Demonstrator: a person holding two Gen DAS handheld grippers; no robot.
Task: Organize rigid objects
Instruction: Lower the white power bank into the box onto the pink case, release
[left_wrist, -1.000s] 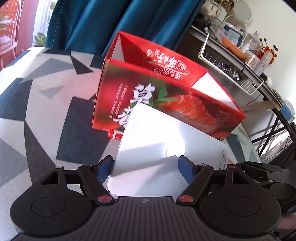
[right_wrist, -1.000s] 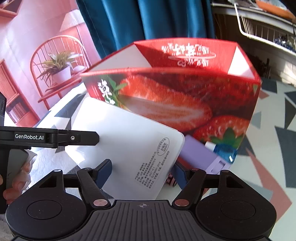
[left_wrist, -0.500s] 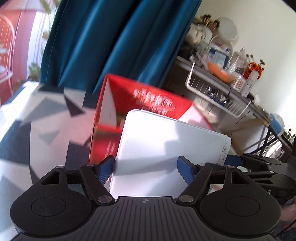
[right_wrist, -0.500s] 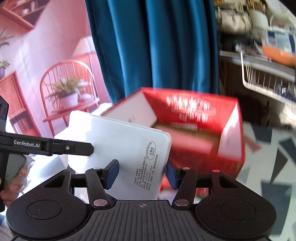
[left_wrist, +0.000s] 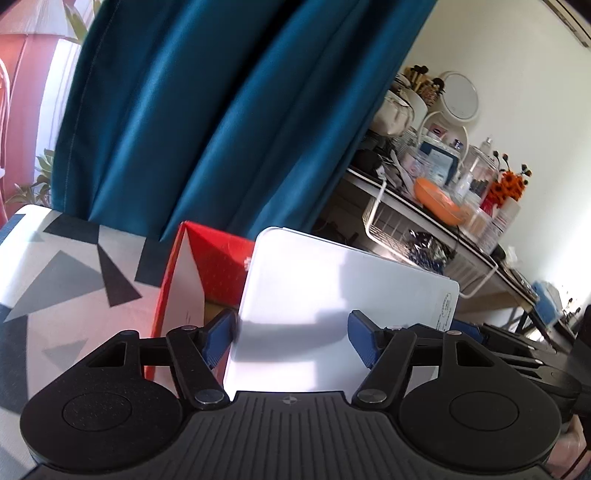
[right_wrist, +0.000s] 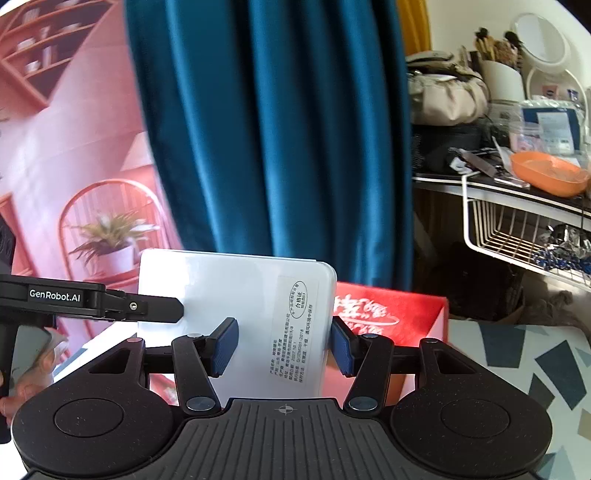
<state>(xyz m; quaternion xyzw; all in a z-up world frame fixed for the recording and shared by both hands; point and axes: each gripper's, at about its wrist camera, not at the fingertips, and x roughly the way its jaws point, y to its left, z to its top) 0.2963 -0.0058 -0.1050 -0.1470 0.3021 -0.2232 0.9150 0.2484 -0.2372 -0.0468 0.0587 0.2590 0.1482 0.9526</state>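
A flat white box (left_wrist: 332, 295) with a printed label (right_wrist: 295, 325) is held up in the air between both grippers, above the open red strawberry carton (left_wrist: 199, 273), which also shows in the right wrist view (right_wrist: 388, 314). My left gripper (left_wrist: 291, 338) is shut on one end of the white box. My right gripper (right_wrist: 282, 345) is shut on the labelled end. The left gripper's finger also shows in the right wrist view (right_wrist: 155, 308), touching the box's left edge. The carton's inside is mostly hidden behind the box.
The table has a grey, black and white geometric cloth (left_wrist: 55, 266). A teal curtain (right_wrist: 277, 129) hangs behind. A cluttered desk with a white wire basket (right_wrist: 517, 229) and an orange bowl (right_wrist: 546, 177) stands at the right.
Both grippers have lifted the white box upward from beside the red carton's front. The carton has dropped low in both views and the curtain fills the background.
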